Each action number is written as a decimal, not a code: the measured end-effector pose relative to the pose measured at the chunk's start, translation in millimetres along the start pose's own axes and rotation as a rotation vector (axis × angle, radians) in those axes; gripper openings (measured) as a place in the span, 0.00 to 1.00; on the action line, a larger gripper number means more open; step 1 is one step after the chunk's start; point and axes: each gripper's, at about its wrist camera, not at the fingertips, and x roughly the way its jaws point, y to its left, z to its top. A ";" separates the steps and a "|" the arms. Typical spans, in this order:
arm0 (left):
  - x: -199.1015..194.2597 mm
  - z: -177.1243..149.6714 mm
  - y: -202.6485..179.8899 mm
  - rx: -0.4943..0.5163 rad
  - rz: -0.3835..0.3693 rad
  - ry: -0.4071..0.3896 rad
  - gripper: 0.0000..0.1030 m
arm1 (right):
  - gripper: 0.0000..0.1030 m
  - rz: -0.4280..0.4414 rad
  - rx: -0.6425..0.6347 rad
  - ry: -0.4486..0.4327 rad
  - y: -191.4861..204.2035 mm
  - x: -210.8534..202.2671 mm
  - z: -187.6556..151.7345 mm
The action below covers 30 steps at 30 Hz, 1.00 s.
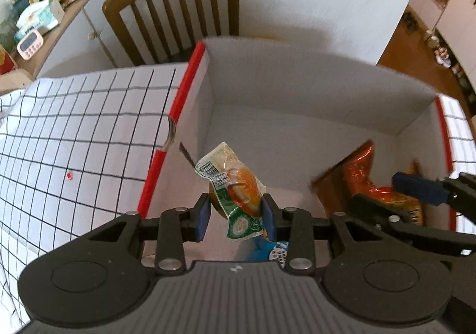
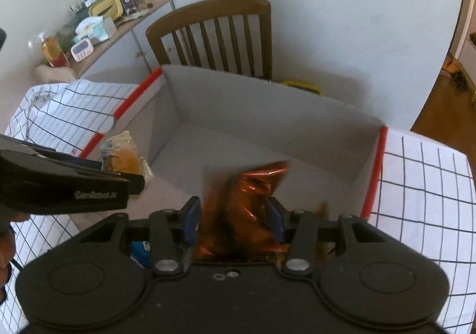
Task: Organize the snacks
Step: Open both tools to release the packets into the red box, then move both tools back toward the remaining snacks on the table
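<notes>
White cardboard box with red edges set on the checked-cloth bench, orange foil snack bag gripped by the right tool over the box, green-and-orange snack packet clamped in the left tool above the box floor

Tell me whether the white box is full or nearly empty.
Nearly empty. The white box shows mostly bare floor and walls; only the two held snacks and a blue packet near the front are visible.

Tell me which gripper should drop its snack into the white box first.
Probably right. The right gripper holds the orange foil packet already low inside the white box; the left gripper holds its green-and-orange packet near the box's red-edged left wall.
</notes>
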 end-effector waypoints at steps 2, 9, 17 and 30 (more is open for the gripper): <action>8.7 -1.5 -1.9 0.006 0.010 0.016 0.35 | 0.46 -0.004 -0.014 0.005 0.2 3.4 -0.1; 15.5 -4.6 -2.5 -0.018 0.009 0.030 0.35 | 0.46 0.015 0.012 0.012 -7.8 0.8 -2.1; -9.0 -3.9 7.4 -0.040 -0.034 -0.007 0.53 | 0.56 0.014 0.048 -0.019 -8.0 -22.3 -7.4; -87.9 -39.8 26.6 0.024 -0.134 -0.116 0.57 | 0.72 -0.058 0.084 -0.097 20.1 -84.4 -23.6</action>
